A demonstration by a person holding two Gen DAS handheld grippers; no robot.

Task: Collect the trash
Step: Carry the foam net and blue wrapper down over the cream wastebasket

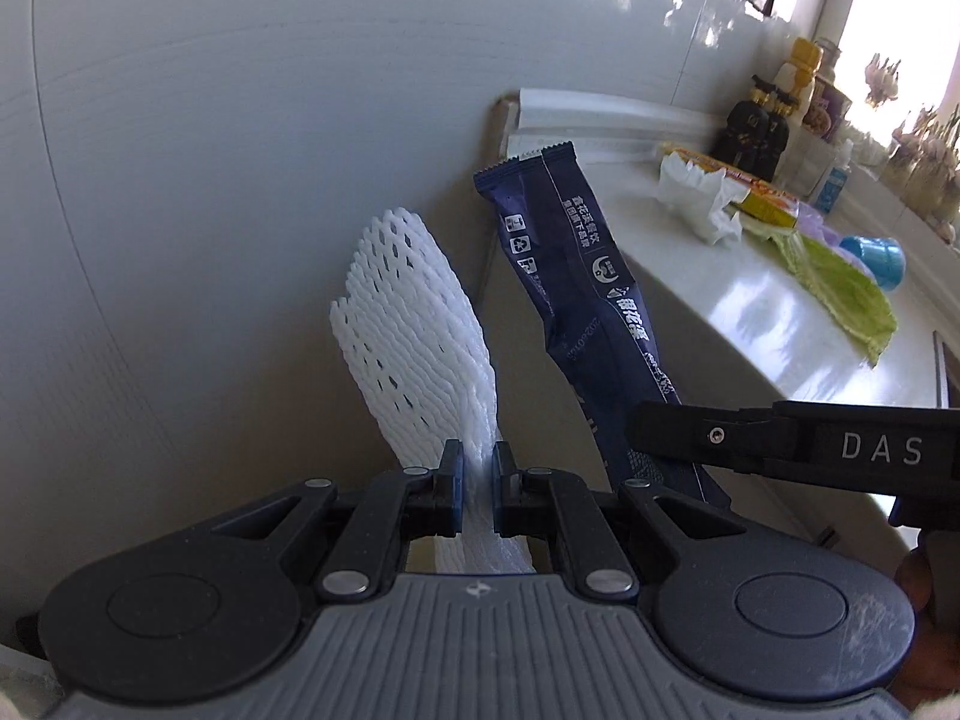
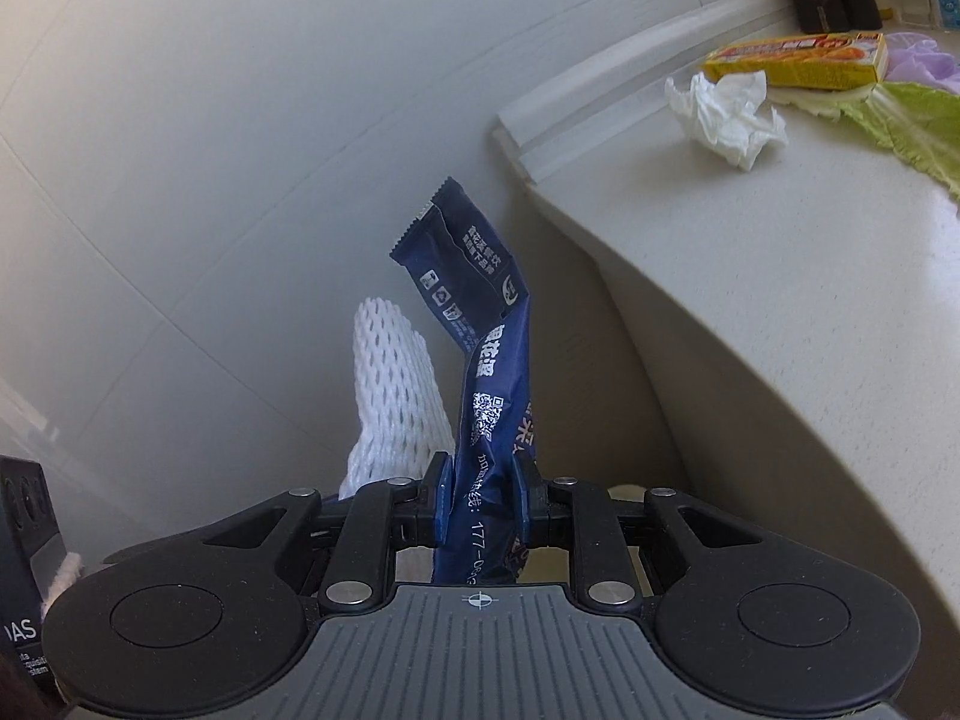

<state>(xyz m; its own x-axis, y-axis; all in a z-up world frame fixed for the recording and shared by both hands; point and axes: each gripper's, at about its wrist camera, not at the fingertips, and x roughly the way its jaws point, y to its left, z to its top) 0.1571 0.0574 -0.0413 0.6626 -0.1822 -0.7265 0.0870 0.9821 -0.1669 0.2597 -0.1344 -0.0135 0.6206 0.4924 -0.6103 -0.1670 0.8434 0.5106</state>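
- Left claw (image 1: 478, 480) is clamped on a white foam net (image 1: 414, 324); the net's lower end is hidden behind the claw body.
- Right claw (image 2: 483, 498) is clamped on a blue wrapper (image 2: 480, 312), which stands up bent, its bottom cut off from sight.
- Both pieces hang off the edge of the surface (image 2: 810, 276), in front of a pale wall.
- On the surface lie a crumpled tissue (image 2: 729, 117), a yellow box (image 2: 798, 63) and a cabbage leaf (image 1: 840, 294); the bottles behind are too blurred to tell apart.

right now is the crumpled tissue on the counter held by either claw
No, the crumpled tissue lies loose on the counter, away from both claws.
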